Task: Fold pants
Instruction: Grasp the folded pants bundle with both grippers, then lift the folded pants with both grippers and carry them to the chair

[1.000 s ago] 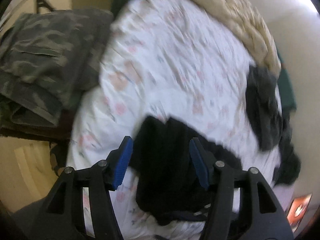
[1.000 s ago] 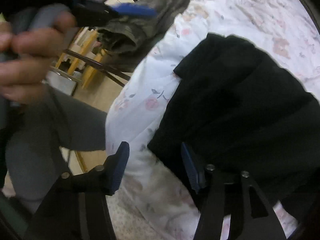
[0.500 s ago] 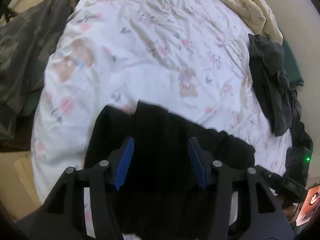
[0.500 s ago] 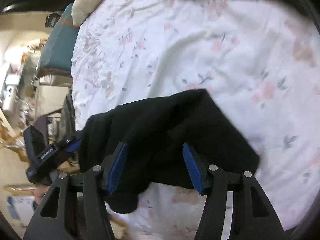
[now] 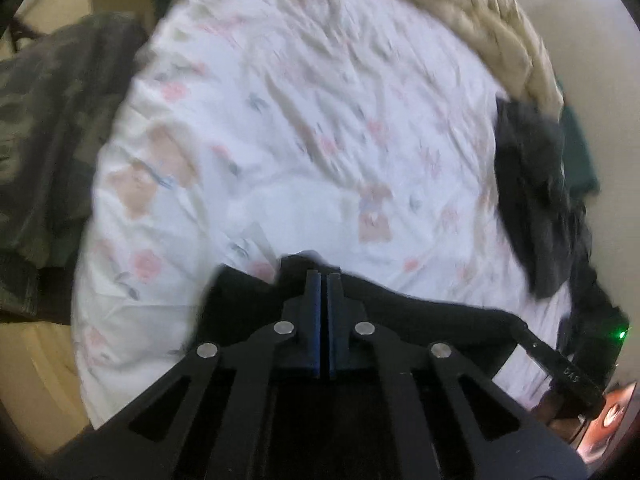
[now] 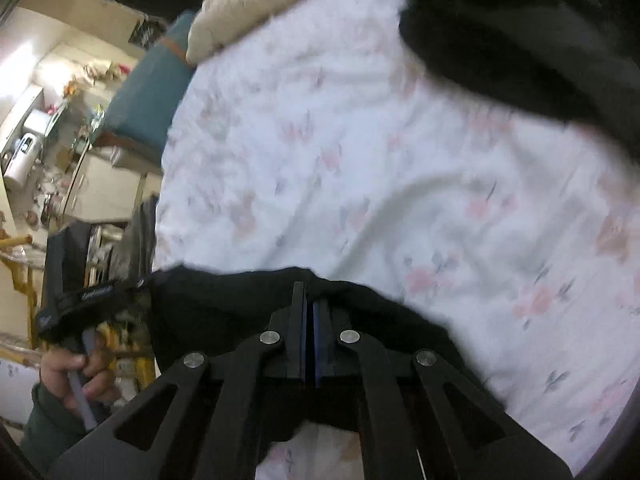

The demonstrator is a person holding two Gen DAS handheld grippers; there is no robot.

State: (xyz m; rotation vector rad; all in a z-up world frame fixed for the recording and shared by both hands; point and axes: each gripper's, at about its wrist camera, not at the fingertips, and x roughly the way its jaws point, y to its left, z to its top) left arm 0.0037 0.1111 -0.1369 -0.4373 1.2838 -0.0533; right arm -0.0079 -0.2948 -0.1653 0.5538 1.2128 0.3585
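The black pants (image 5: 420,316) lie at the near edge of a white floral bed sheet (image 5: 304,128). My left gripper (image 5: 323,280) is shut on the pants' far edge, blue pads pressed together over the cloth. In the right wrist view the pants (image 6: 224,304) stretch between both grippers. My right gripper (image 6: 308,292) is shut on the pants' edge too. The left gripper's handle and the person's hand (image 6: 80,364) show at the lower left of the right wrist view.
A camouflage garment (image 5: 48,152) lies off the bed's left side. A dark grey clothes pile (image 5: 536,208) sits at the bed's right edge, also in the right wrist view (image 6: 520,28). A beige blanket (image 5: 492,28) lies at the far end. A teal pillow (image 6: 148,96) borders the bed.
Both grippers have closed on the black pants; half a second ago both stood open around the cloth. The pants' edge now hangs taut between them.
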